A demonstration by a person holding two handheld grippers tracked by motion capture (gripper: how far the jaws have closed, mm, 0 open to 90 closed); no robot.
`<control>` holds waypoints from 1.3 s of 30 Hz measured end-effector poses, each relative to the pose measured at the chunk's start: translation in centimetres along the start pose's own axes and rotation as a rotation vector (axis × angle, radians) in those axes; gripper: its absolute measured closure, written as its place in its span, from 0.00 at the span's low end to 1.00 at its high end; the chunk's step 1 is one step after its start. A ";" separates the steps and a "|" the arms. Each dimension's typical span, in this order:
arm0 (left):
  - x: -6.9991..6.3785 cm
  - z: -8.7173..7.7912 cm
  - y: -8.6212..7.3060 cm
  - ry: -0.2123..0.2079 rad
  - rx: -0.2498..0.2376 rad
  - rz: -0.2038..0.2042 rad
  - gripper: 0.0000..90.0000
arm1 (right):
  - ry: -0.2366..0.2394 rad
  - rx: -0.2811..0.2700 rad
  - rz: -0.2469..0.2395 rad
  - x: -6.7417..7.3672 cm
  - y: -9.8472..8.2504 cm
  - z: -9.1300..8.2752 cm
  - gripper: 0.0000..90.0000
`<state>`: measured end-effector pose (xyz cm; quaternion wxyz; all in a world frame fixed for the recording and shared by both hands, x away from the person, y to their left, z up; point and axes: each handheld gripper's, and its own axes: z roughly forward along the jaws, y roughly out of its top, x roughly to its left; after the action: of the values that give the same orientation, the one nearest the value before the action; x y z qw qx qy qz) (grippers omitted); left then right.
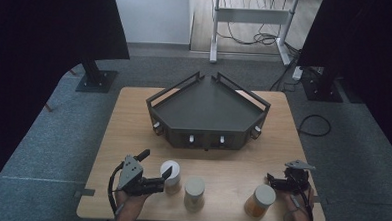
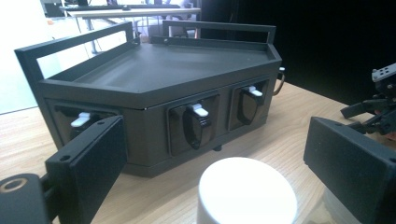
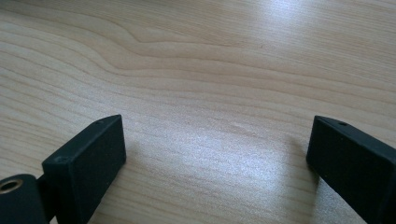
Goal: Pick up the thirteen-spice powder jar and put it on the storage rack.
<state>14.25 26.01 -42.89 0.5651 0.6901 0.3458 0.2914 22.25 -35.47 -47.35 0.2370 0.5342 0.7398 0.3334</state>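
High view: one wooden counter (image 1: 133,123) carries one dark five-sided tray stand (image 1: 209,111) and three lidded jars. The released left claw (image 1: 154,168) straddles the leftmost white-lidded jar (image 1: 171,175) at the near edge without gripping; judged step: pre-grasp, next closing squarely on it. The right claw (image 1: 273,181) rests released beside the orange-filled jar (image 1: 259,201), nothing between its jaws.

three lidded jars (image 1: 194,193) (all white-capped), one dark tray (image 1: 206,111), two grippers (image 1: 154,169)
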 end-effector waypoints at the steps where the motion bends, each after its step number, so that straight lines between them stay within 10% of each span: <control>1: -0.1 0.0 0.0 -0.002 0.000 0.001 0.06 | 0.000 0.000 0.000 0.0 0.0 0.0 0.05; 39: -0.7 2.6 -1.2 -0.038 0.108 0.005 0.06 | 0.001 0.000 0.001 0.0 0.0 0.0 0.05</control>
<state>15.70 24.05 -44.53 0.5327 0.7259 0.3486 0.2604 22.25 -35.48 -47.35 0.2366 0.5343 0.7397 0.3338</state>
